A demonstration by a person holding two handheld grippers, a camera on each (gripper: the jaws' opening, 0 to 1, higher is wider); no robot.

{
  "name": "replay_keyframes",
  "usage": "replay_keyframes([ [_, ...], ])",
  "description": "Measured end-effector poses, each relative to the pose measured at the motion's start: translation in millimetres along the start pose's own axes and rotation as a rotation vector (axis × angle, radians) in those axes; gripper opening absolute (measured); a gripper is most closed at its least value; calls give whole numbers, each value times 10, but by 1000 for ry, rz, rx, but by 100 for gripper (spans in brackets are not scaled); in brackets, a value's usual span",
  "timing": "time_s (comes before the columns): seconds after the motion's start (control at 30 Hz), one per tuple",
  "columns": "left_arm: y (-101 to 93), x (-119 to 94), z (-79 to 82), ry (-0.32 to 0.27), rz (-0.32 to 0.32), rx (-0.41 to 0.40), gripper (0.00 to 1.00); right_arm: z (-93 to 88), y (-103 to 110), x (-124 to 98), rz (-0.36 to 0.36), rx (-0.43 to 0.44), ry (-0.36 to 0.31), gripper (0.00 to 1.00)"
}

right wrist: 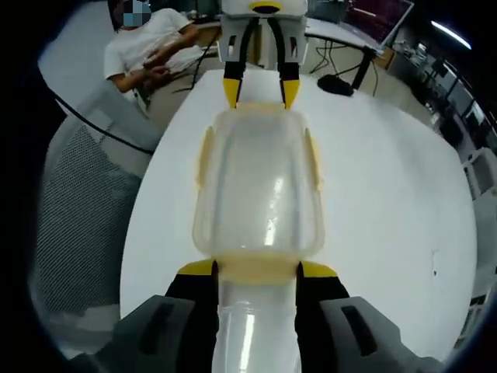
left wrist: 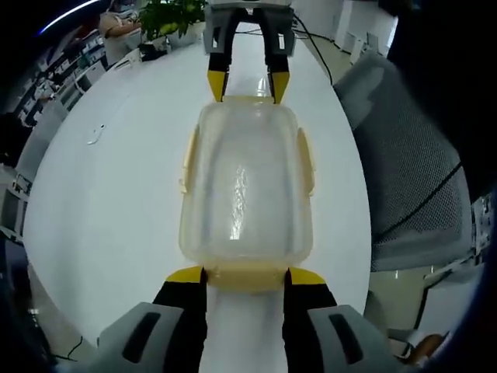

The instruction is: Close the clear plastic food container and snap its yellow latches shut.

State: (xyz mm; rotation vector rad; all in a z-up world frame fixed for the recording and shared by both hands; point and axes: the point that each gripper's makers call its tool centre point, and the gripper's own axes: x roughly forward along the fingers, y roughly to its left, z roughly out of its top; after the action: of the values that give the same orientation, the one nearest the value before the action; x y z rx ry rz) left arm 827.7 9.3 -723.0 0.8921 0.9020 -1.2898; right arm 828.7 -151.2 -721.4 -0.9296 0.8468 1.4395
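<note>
Container: clear plastic food container (left wrist: 247, 186), rounded-rectangular, glossy and slightly milky, lid on top; it lies flat on the bench between the two grippers, one at each short end.
Latches: yellow latches (left wrist: 189, 159), translucent pale yellow flaps, one on each long side and one at each short end; the side flaps stand slightly off the walls, and I cannot tell whether any is snapped down.
Left gripper: left gripper (left wrist: 246, 277), black jaws with yellow tips, spread apart either side of the near end latch, tips just beside the container's end; grasping nothing.
Right gripper: right gripper (right wrist: 258, 270), same build, jaws parted around the opposite end latch, tips close against the container; nothing clenched between them.
Bench: bench (left wrist: 116, 179), smooth white top, long with rounded end, glossy reflections.
Chair: grey mesh-backed chair (left wrist: 404, 155) drawn up along one long edge of the bench.
Person: person in a white shirt (right wrist: 151, 47) seated beyond the bench end.
Plant: green leafy plant (left wrist: 172, 15) at the far end.
</note>
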Motion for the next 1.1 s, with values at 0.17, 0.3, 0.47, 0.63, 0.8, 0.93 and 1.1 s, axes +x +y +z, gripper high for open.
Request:
replay_keyframes([
  [0.17, -9, -35, 113, -7, 0, -3, 31, -52, 17, -106, -2, -2, -1, 34],
  [0.3, -11, -61, 217, -14, 0, 0, 31, -104, 22, -188, -6, -3, -2, 34],
  [0.47, 18, -81, 391, -27, 8, 17, 31, -215, 17, -303, -11, 4, -1, 34],
  [0.63, 23, -45, 556, -43, 9, 18, 31, -345, 9, -420, -19, 7, 1, 35],
  [0.8, 7, 9, 708, -52, -1, 14, 31, -478, 24, -498, -16, 8, 8, 35],
  [0.93, 5, 47, 806, -56, -6, 16, 32, -575, 34, -540, -14, 15, 14, 35],
  [1.1, 16, 116, 930, -66, -11, 24, 32, -708, 41, -593, -13, 28, 23, 35],
])
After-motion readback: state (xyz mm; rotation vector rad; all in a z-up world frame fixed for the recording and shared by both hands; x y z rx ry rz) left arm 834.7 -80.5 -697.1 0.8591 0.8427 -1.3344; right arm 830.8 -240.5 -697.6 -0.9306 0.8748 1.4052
